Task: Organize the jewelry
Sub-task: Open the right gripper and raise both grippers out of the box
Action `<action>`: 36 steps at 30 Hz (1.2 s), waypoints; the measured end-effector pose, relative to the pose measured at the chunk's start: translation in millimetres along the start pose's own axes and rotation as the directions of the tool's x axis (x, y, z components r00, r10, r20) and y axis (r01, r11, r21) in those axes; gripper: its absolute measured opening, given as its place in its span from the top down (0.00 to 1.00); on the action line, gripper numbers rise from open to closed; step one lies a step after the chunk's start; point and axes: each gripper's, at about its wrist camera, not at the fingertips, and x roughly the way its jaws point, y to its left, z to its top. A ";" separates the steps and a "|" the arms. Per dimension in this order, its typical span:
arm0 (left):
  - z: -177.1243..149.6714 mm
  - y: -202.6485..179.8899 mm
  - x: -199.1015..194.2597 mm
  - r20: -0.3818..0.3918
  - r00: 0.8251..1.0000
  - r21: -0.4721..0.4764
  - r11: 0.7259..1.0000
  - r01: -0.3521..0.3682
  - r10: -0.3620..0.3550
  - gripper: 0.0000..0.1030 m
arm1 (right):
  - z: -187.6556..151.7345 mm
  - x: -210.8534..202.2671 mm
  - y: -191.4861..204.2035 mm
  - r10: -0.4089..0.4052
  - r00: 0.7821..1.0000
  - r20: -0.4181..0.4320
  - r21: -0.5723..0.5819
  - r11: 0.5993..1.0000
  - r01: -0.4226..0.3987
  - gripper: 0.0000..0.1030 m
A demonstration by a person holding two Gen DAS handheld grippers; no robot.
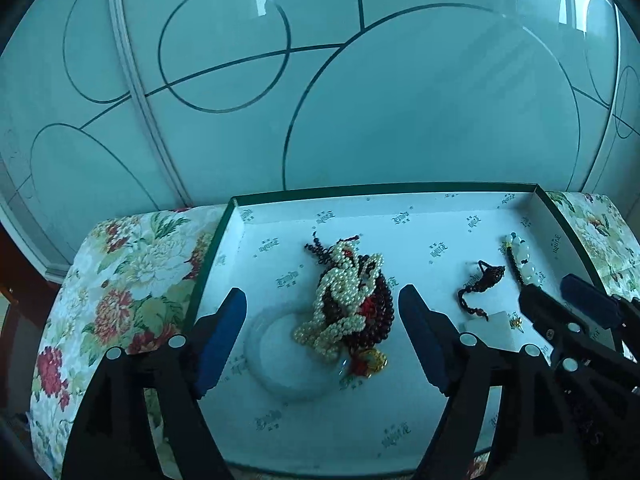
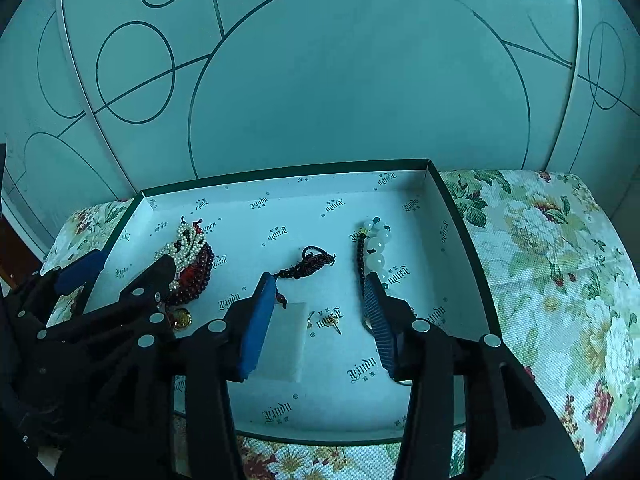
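Observation:
A tangled pile of pearl and dark red bead necklaces [image 1: 348, 304] lies in a shallow white-lined box [image 1: 400, 432], partly over a clear round dish [image 1: 280, 360]. My left gripper [image 1: 322, 320] is open and empty, its fingers either side of the pile. To the right lie a dark braided cord [image 2: 308, 266], a white jade bead bracelet [image 2: 378, 252], a white square pad [image 2: 290, 340] and a small gold earring [image 2: 334, 322]. My right gripper [image 2: 320, 312] is open and empty above the pad and earring.
The box has dark green walls [image 2: 464, 240] and stands on a floral cloth [image 2: 560, 280]. A frosted glass wardrobe door [image 2: 340, 80] with circle lines rises right behind it. The two grippers sit close side by side.

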 end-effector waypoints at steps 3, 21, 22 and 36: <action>-2.5 1.8 -14.3 0.003 1.000 -0.013 1.000 0.013 -0.013 0.24 | -1.3 -12.8 1.5 0.007 1.000 0.016 0.005 1.000 -0.007 0.53; -26.1 26.8 -97.3 0.043 0.999 -0.081 0.997 0.017 -0.013 0.24 | -18.0 -92.8 22.3 0.006 0.997 0.081 -0.019 1.000 -0.005 0.45; -27.3 27.8 -100.9 0.044 0.999 -0.084 0.996 0.019 -0.016 0.24 | -19.2 -97.1 22.8 0.010 0.996 0.083 -0.017 1.000 -0.009 0.45; -41.8 28.5 -139.2 0.067 0.998 -0.089 0.996 0.025 -0.019 0.24 | -31.3 -142.8 26.4 0.011 0.993 0.120 -0.021 1.000 -0.008 0.44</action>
